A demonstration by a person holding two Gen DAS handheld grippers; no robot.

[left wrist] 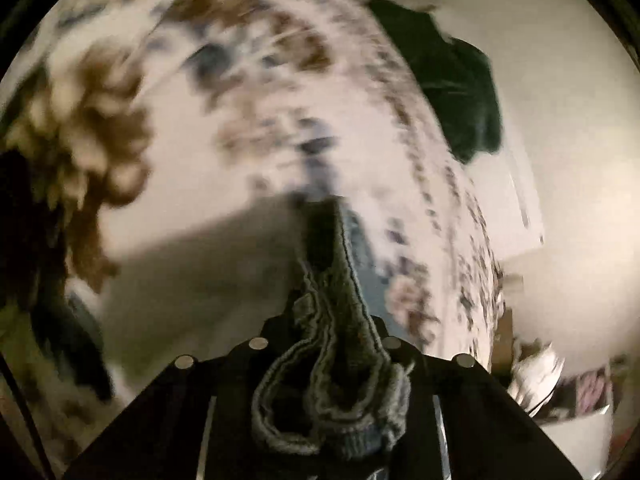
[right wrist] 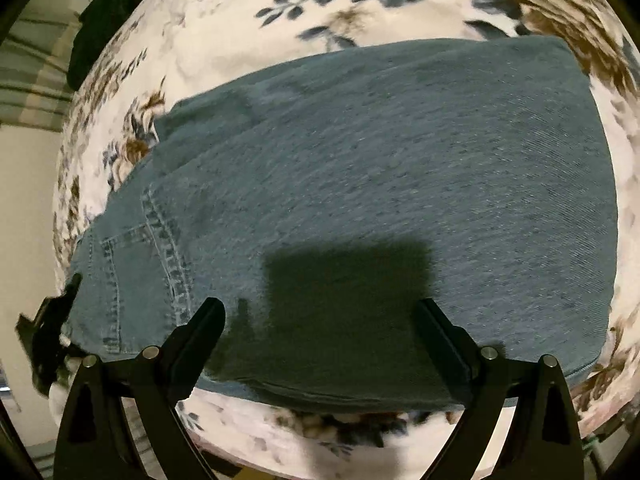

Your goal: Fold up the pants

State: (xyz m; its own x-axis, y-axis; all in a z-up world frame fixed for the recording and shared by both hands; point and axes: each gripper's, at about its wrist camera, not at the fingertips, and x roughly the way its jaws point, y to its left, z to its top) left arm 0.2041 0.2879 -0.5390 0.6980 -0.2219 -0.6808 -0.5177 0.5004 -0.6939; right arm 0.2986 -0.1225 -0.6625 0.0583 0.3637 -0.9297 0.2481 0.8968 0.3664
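Blue denim pants (right wrist: pixel 380 168) lie folded flat across a floral bedspread, with a back pocket and its seams at the lower left. My right gripper (right wrist: pixel 320 308) hovers over the near edge of the pants, its two black fingers (right wrist: pixel 208 320) spread wide with nothing between them, casting a square shadow on the denim. In the left wrist view my left gripper (left wrist: pixel 332 312) is shut on a bunched, stitched edge of the pants (left wrist: pixel 344 368). The cloth covers most of the fingertips and trails away over the bed. That view is motion-blurred.
The white bedspread (right wrist: pixel 240 20) has a brown and blue flower print, and its edge runs near the pants. A dark green garment (left wrist: pixel 456 88) lies at the bed's far edge. A pale wall and floor lie beyond the bed. A dark object (right wrist: pixel 48 340) sits by the bed's left side.
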